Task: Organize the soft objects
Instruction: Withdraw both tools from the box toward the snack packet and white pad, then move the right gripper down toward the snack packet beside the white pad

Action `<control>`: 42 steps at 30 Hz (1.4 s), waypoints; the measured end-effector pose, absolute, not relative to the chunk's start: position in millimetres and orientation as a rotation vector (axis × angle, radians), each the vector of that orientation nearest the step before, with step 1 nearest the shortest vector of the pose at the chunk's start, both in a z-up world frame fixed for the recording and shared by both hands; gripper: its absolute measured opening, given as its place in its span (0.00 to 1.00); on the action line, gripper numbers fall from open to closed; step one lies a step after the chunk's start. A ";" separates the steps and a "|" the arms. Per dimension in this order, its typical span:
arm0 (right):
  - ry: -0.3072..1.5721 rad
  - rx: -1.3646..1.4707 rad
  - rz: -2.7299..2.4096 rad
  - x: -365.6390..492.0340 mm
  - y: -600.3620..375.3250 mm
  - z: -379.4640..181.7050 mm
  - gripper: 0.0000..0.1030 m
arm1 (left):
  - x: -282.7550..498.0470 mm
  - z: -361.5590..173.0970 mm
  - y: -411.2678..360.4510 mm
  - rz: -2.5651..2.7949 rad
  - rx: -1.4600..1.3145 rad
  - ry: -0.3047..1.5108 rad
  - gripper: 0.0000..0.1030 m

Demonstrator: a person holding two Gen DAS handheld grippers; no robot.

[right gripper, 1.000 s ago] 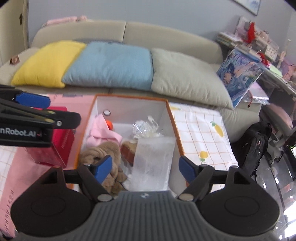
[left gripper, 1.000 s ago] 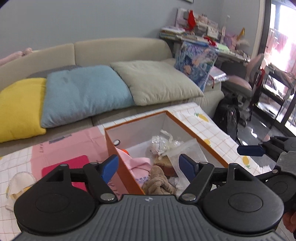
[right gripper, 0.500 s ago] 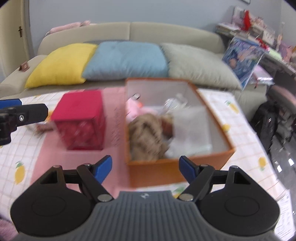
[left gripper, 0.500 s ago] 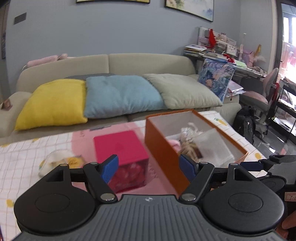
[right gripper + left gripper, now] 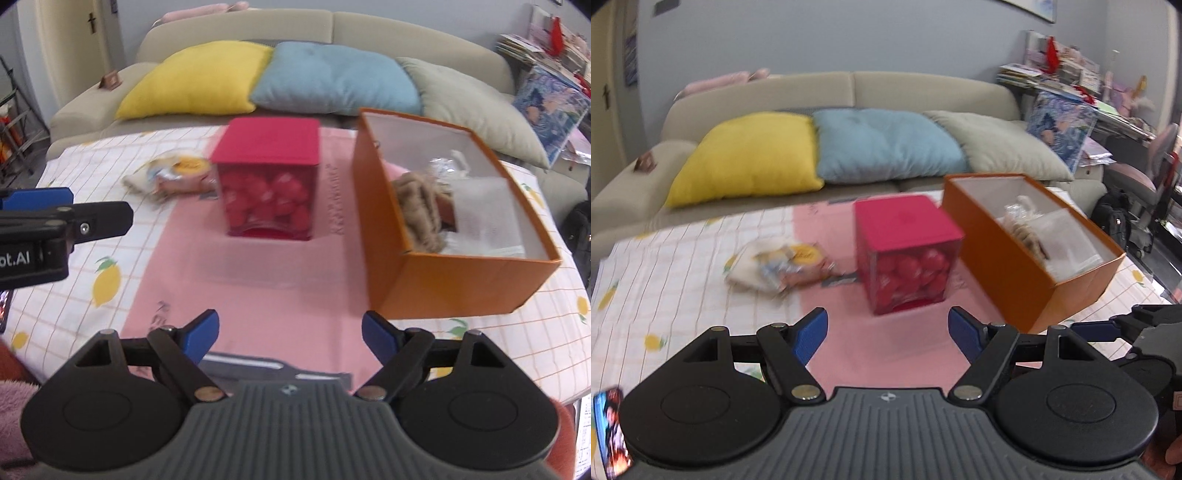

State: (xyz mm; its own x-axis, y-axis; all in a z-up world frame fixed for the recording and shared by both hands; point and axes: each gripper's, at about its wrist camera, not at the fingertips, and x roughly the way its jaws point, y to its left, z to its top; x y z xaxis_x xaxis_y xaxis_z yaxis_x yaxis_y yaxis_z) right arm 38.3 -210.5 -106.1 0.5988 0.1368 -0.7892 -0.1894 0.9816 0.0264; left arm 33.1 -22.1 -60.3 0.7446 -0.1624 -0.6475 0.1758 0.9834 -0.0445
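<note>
In the right wrist view alone, the brown plush (image 5: 421, 210) shows inside the orange box (image 5: 458, 284). Both grippers, left (image 5: 888, 334) and right (image 5: 290, 336), gape wide, empty; the right's jaws just widened.

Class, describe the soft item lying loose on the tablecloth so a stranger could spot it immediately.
Find the orange box and the red cube box on the lemon-print tablecloth. Beyond the cube's left side lies a small cream packet with a yellow patch, the only soft thing outside a box.

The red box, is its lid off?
No, in the right wrist view the red box has its flat red lid seated on top, with red round things visible only through its clear side.
</note>
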 end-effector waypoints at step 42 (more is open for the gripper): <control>0.910 -0.046 0.349 168.1 -54.5 -125.6 0.83 | 142.6 -108.6 144.6 -0.089 -0.013 0.805 0.85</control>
State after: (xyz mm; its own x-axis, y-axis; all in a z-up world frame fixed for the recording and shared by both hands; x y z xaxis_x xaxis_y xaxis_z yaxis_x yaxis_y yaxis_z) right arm 168.1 -54.5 -125.6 0.5614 0.2768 -0.7799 -0.3151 0.9429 0.1078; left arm 142.6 144.6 -108.6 0.6896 -0.0844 -0.7193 0.0742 0.9962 -0.0457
